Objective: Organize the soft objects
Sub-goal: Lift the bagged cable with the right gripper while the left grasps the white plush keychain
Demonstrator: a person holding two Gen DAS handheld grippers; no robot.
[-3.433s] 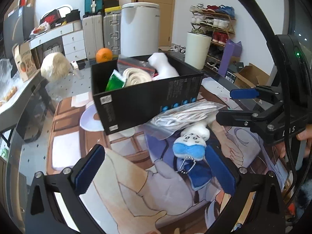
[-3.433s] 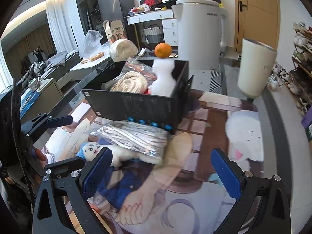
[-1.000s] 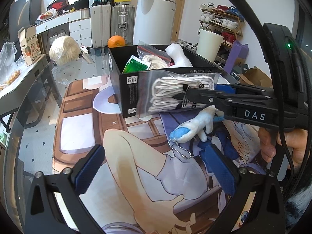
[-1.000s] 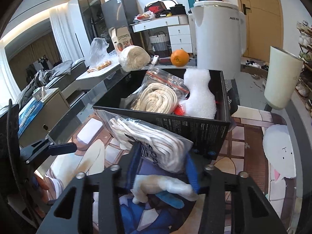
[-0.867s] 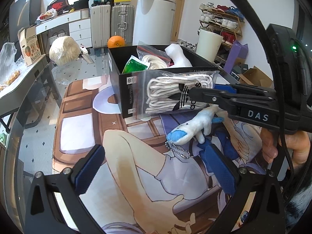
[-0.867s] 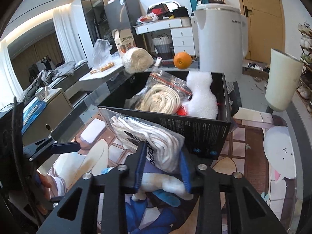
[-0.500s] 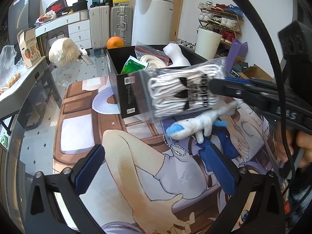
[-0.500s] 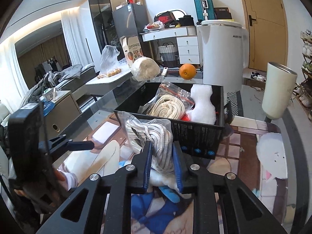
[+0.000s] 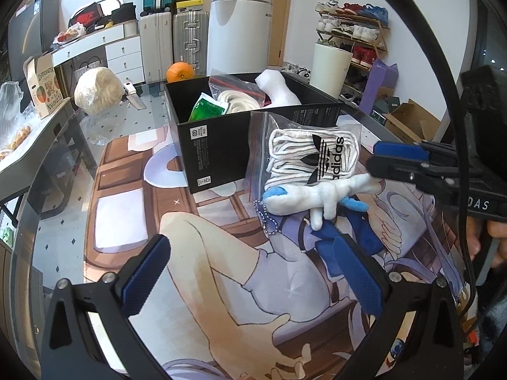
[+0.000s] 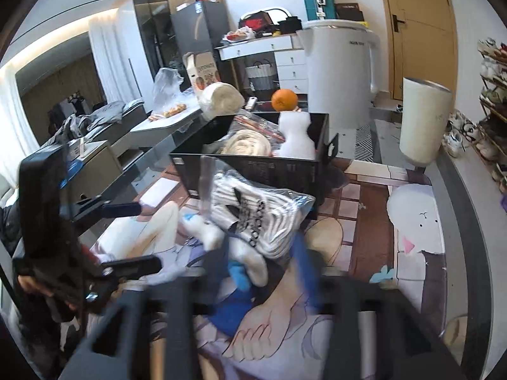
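The right gripper (image 10: 263, 269), jaws just parting and blurred, stands free around a bagged bundle of white socks (image 9: 312, 161) and a white-and-blue plush toy (image 9: 317, 198) on the printed mat (image 9: 221, 285). At twelve o'clock sits the black box (image 9: 215, 145). The left gripper (image 9: 253, 272) waits spread wide, empty.

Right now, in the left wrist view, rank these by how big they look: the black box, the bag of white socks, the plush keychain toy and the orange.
1. black box
2. bag of white socks
3. plush keychain toy
4. orange, though it sits farthest back, so its small look is partly distance.
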